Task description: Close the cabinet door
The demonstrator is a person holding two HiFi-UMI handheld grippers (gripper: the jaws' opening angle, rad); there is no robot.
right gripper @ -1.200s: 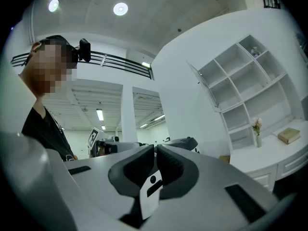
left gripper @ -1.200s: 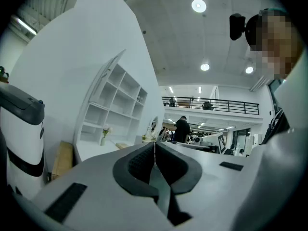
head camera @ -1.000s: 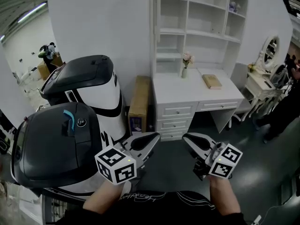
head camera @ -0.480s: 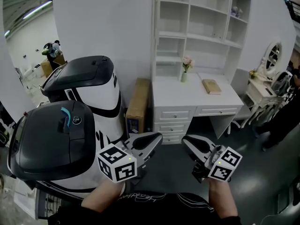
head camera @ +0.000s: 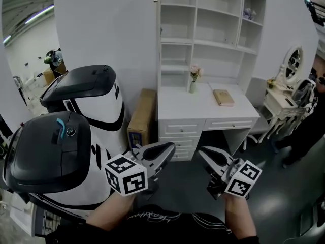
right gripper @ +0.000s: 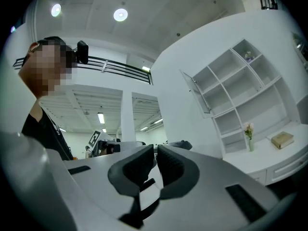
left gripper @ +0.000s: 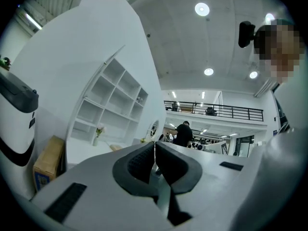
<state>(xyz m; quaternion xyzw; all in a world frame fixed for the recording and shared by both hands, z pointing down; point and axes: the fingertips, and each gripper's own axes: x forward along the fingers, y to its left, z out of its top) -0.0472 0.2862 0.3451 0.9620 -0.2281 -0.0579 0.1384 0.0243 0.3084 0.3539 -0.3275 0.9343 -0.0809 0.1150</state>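
**Door open, jaws empty, approach not finished**

Head view: I hold the left gripper (head camera: pixel 165 149) and the right gripper (head camera: pixel 205 154) side by side low in the frame, both aimed toward twelve o'clock. The white cabinet (head camera: pixel 195 19) stands there, its open shelves above a desk surface (head camera: pixel 177 103) that carries a flower vase (head camera: pixel 192 80) and a book (head camera: pixel 222 97). The cabinet door (head camera: pixel 157 39) sits at the cabinet's upper left, about eleven o'clock from my jaws. It is swung out so that I see it almost edge-on, and it is well apart from both grippers. A cardboard box (head camera: pixel 140 118) leans just beside the desk, and white machines with black lids (head camera: pixel 86 93) fill the nine o'clock side.

Left gripper view: my left jaws (left gripper: pixel 154 150) are pressed together with nothing between them. The shelves (left gripper: pixel 108 97) lie off at ten o'clock.

Right gripper view: my right jaws (right gripper: pixel 155 153) are drawn together to a thin slit and hold nothing. The door (right gripper: pixel 198 96) shows at two o'clock, angled out from the shelf frame.

I judge this to be the approach step. Next I need to get closer, raise one gripper to the door's free edge, and push it flat against the frame with the jaws kept together.
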